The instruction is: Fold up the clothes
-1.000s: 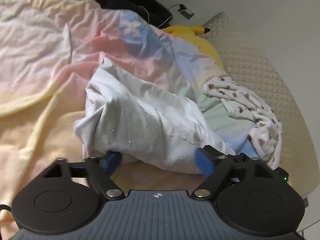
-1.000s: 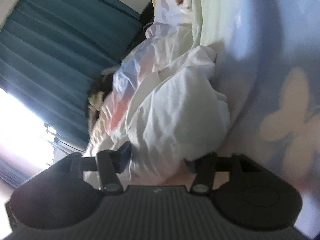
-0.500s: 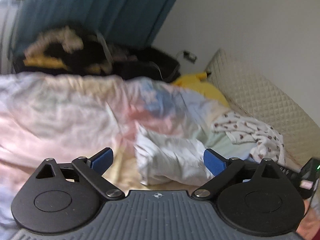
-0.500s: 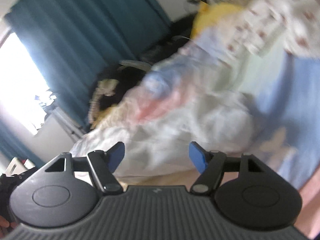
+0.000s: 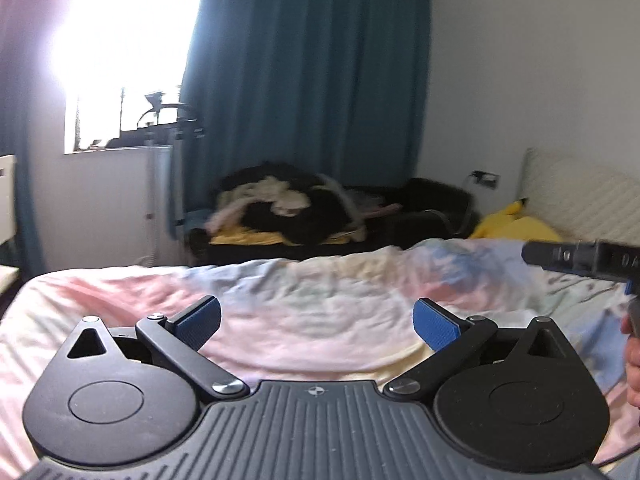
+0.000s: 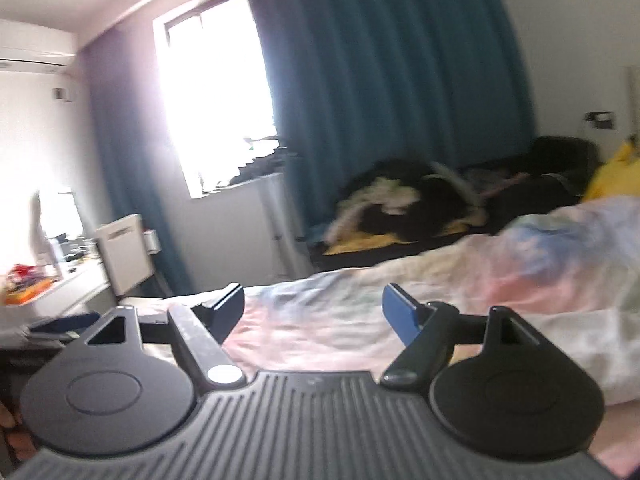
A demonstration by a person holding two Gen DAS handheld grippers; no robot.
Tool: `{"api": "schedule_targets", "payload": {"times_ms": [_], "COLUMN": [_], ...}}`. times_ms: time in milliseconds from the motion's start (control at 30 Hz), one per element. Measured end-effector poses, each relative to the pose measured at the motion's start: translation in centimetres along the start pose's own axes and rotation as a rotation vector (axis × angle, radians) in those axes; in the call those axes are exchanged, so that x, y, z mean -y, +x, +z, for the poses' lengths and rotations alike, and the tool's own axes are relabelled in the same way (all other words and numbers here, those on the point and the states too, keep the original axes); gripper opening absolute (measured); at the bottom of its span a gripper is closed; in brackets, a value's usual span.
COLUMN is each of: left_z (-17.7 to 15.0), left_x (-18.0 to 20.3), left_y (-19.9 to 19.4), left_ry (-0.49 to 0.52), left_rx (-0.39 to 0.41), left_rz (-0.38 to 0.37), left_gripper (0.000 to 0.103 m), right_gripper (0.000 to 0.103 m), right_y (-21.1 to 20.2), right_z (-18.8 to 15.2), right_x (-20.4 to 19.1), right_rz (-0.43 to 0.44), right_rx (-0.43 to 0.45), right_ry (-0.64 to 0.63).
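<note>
Clothes for folding barely showed at this moment: nearest, in the right wrist view, a white cloth [image 6: 580, 344] lay on the bed at the lower right edge, beside and beyond the right-hand finger, too blurred to tell whether it was neatly folded or only bunched. The right hand-held gripper [image 6: 314, 312] touched none of it; its jaws had just been opening and stood well apart with nothing between them, only the bedding visible through the gap. The left hand-held gripper [image 5: 316, 324] was likewise empty, its jaws having just opened to their widest, the blue pads clear of any fabric. Both pointed out across the bed [image 5: 100, 292], whose pastel duvet [image 5: 340, 304] lay rumpled and carried no garment in the left view. I judged that one piece had been let go and that the hands were between items, so the work was at a pause, not at an end. Farther off, past the bed's far edge, a heap of garments [image 5: 280, 200] sat on dark furniture, blurred, and possibly more to fold. A yellow plush toy [image 5: 516, 226] lay near the headboard [image 5: 580, 196], with the blue curtain [image 5: 312, 80] and bright window [image 5: 112, 60] behind.
</note>
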State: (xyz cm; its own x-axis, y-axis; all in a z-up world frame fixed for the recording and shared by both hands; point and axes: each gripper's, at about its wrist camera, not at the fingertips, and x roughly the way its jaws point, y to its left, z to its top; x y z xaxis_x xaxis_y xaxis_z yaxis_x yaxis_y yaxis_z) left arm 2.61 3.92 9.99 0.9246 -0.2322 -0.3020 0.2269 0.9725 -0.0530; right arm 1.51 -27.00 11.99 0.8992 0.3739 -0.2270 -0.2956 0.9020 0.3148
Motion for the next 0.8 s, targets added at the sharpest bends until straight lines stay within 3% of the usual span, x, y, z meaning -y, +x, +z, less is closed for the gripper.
{"api": "schedule_targets", "payload": {"times_ms": [200, 333, 800], "left_z": [-2.9, -4.6, -8.4], "left_x": [-1.0, -1.4, -1.9], "left_y": [-0.4, 1.2, 4.3], "left_ry": [-0.008, -0.051, -0.021], "left_rx": [0.012, 0.011, -0.039], "left_rz": [0.1, 0.132, 0.193], "left_gripper": [0.103, 0.103, 0.103], "right_gripper": [0.078, 0.078, 0.08], "right_y": [3.2, 5.4, 8.0], "right_z": [-3.0, -5.3, -10.2], "right_x": [-2.0, -0.9, 1.8], "right_rz": [0.061, 0.025, -0.029], "right_rx": [-0.027, -0.064, -0.125], "right_ry": [-0.005, -0.055, -0.055]}}
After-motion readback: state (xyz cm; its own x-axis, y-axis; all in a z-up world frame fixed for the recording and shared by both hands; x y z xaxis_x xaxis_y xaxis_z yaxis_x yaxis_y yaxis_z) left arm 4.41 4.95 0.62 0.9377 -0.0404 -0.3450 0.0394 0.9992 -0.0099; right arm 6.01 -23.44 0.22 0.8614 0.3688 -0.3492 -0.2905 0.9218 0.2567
